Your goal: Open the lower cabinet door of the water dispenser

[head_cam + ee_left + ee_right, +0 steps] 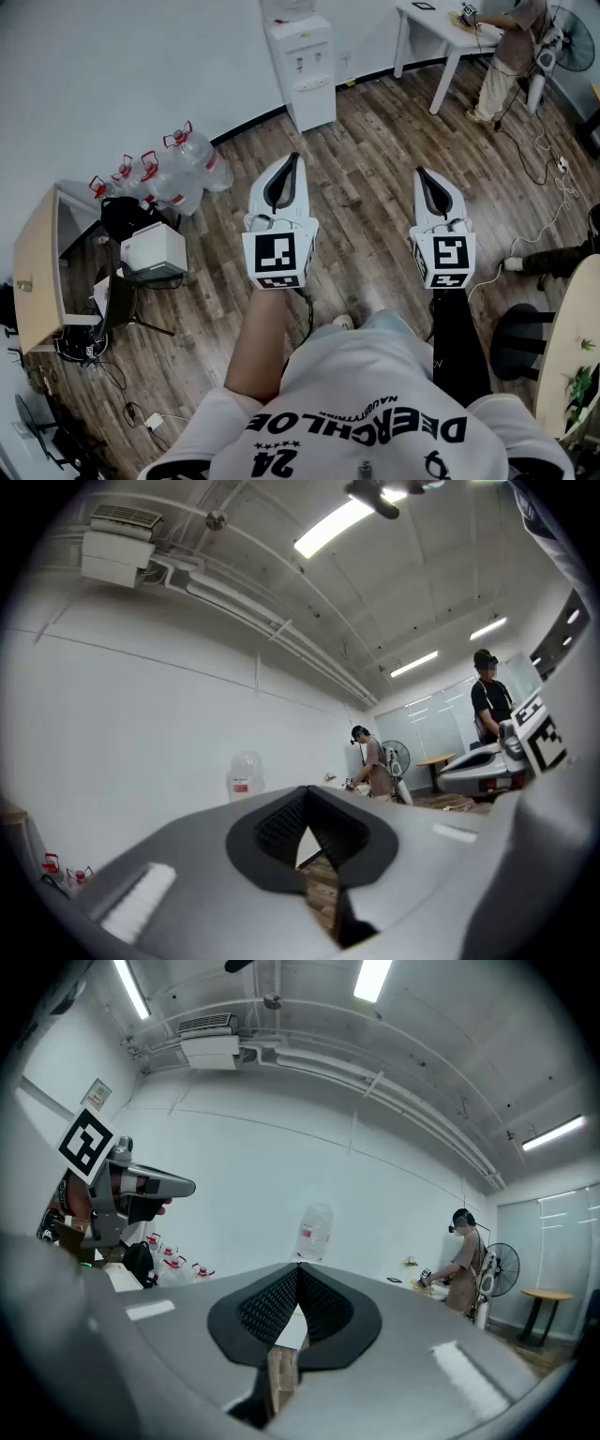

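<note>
- Plainly, the job has not begun. The water dispenser stands against the white wall at the far side of the room, well apart from both tools. Its lower cabinet door looks closed.
- The left tongs are held out in front of the body and point toward the dispenser. Their jaws are pressed together with nothing between them, probably a carrying posture for the walk over.
- The right tongs run alongside, level, and are likewise closed and empty.
- Both gripper views look over the closed tips at the upturned bottle on top of the dispenser, which suggests the person is lining up on it.
- To pull the door, one pair of tongs will likely have to open near its edge or handle. Which side the handle sits on is too small to tell.
- A wood-plank floor runs from the person's feet to the dispenser.
- Spare water bottles with red caps cluster on the floor by the wall to the left, near a white box.
- At the far right another person works at a white bench, with a fan beyond.
</note>
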Tool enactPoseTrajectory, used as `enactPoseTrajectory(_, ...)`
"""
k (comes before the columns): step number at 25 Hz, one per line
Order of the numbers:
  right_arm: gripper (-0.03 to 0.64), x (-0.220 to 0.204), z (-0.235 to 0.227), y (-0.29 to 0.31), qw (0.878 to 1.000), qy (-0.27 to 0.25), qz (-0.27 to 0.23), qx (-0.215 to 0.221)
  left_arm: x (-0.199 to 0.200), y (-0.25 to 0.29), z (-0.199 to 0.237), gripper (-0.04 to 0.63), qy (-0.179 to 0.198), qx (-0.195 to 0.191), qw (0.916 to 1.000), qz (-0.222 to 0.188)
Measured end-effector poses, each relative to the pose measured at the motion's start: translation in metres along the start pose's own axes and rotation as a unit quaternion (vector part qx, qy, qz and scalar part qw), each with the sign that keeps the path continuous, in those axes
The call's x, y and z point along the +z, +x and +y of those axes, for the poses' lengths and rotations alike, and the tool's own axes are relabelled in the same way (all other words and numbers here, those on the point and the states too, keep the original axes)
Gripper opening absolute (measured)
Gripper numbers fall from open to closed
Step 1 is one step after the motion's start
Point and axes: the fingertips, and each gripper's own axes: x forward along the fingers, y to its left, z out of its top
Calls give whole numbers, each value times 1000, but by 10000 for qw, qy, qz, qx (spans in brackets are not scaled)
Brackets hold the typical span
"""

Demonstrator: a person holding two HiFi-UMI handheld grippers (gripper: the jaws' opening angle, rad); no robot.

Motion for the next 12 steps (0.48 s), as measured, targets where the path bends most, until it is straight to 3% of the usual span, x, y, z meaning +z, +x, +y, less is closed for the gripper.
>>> enactPoseTrajectory(12,3,-7,9,16,9993,311,96,165,-8,5,2,49,-223,-198,9995,99)
